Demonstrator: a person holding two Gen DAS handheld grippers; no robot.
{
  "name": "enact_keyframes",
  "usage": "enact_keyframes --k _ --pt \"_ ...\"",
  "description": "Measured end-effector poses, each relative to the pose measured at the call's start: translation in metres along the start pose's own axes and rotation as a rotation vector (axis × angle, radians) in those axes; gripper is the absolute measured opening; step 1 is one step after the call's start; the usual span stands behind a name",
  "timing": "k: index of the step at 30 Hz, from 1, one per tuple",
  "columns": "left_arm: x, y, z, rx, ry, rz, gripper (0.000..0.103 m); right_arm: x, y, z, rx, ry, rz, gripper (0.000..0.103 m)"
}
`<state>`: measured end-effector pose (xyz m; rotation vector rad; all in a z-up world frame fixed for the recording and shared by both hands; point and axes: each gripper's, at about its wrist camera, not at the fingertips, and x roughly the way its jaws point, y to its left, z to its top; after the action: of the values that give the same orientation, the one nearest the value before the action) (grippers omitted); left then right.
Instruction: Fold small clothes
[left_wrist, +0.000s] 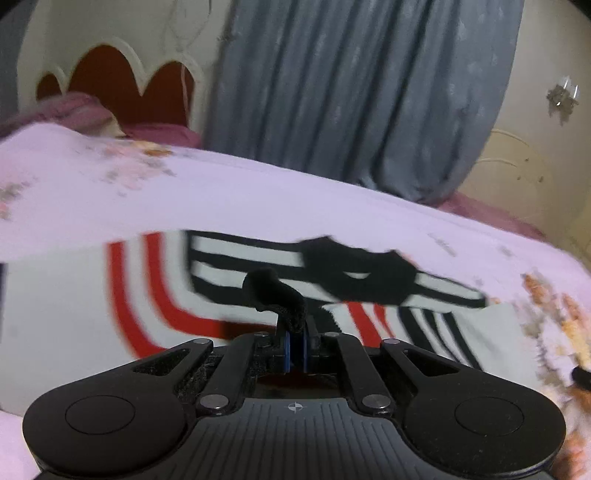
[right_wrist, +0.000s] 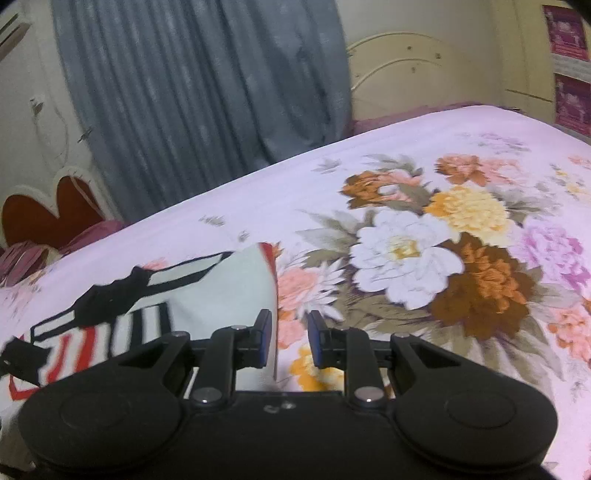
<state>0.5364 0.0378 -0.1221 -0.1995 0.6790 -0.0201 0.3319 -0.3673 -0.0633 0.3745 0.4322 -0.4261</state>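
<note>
left gripper (left_wrist: 295, 341): jaws pinched tight on a black strip of the garment, strip curls up out of the pads
right gripper (right_wrist: 289, 338): jaws apart, nothing between them, floral sheet shows in the gap
garment (left_wrist: 74, 314): white top, red and black stripes, lies flat on bedspread (right_wrist: 406, 129); right gripper sits just off its edge
background: grey curtain (right_wrist: 184, 92) behind bed

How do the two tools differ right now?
The left tool is pinched shut on a black strip of the striped garment; the right tool stands apart, holding nothing. The left tool is over the garment, the right over the flowered bedsheet beside it. Both are black with blue pads.
</note>
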Motion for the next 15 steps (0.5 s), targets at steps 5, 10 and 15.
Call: enact_keyframes --k 5,10,15 --pt "0.019 0.017 -0.020 0.004 0.094 0.036 0.005 0.023 0.018 -0.017 -0.061 0.129 0.059 0.023" --pt "0.022 0.017 -0.027 -0.017 0.092 0.052 0.031 0.027 0.019 -0.021 -0.089 0.157 0.055 0.025" --pt "0.023 0.031 -0.020 -0.037 0.046 0.060 0.071 0.041 0.018 0.018 -0.083 0.085 0.080 0.035"
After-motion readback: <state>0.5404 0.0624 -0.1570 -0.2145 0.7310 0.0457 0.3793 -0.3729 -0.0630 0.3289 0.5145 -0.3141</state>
